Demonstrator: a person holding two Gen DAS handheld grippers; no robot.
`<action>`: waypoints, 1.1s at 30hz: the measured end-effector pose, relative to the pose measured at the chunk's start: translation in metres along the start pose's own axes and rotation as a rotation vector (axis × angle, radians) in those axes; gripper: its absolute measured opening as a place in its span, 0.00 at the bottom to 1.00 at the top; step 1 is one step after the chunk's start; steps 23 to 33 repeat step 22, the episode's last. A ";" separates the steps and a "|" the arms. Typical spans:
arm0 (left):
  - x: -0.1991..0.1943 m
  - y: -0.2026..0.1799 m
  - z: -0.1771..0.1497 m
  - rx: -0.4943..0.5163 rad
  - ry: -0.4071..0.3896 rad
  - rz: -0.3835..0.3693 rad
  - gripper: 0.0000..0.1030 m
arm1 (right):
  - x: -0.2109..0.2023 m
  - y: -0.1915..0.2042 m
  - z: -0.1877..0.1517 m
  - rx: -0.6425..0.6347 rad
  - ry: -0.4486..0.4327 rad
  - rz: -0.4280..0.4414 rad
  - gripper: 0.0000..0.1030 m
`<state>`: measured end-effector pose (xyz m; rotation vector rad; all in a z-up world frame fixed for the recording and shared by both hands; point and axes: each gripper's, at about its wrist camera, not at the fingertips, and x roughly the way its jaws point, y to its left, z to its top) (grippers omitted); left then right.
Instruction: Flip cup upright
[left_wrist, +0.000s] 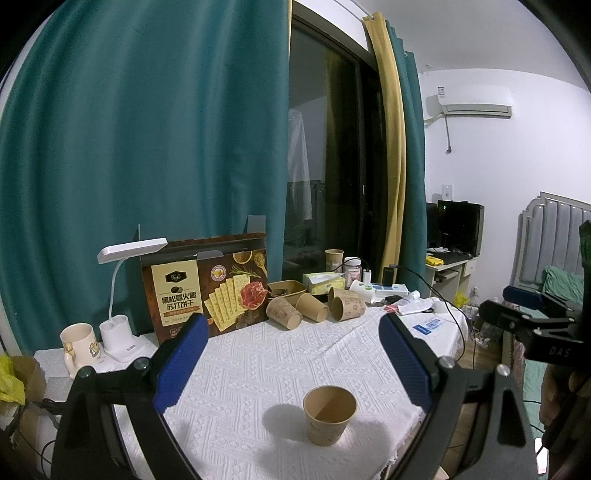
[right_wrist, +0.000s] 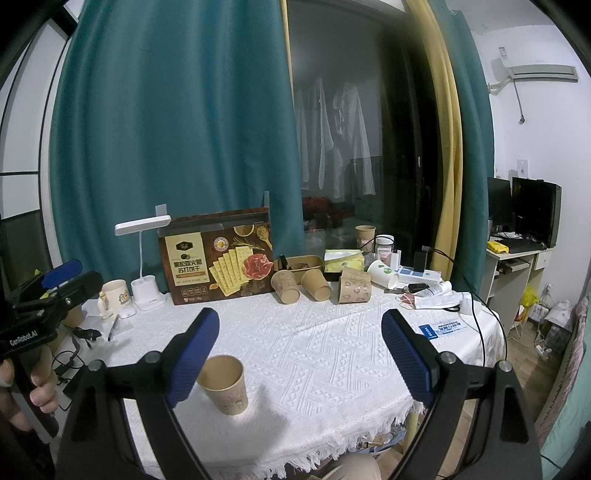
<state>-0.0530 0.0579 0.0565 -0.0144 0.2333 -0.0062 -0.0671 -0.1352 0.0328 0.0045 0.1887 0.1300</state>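
Brown paper cup (left_wrist: 328, 415) upright near table's (left_wrist: 280, 354) front edge.
Left gripper (left_wrist: 293, 354) and right gripper (right_wrist: 299, 356) wide, empty, backed off — flip apparently done.

In the right wrist view, a blue pad (right_wrist: 192, 354) covers the near cup's (right_wrist: 225, 384) left rim. A hand (right_wrist: 22, 398) is cut off at lower left. The cracker box's (right_wrist: 218, 254) small print is unreadable.
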 end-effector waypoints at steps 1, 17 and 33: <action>0.000 0.000 0.000 -0.001 0.001 0.000 0.91 | 0.000 0.000 0.000 0.000 0.000 0.000 0.86; -0.001 -0.001 0.000 0.000 0.000 -0.001 0.91 | 0.000 0.000 -0.001 0.001 0.000 -0.001 0.86; 0.000 0.000 0.000 0.003 0.002 -0.006 0.91 | 0.000 0.001 -0.001 -0.005 0.000 0.000 0.86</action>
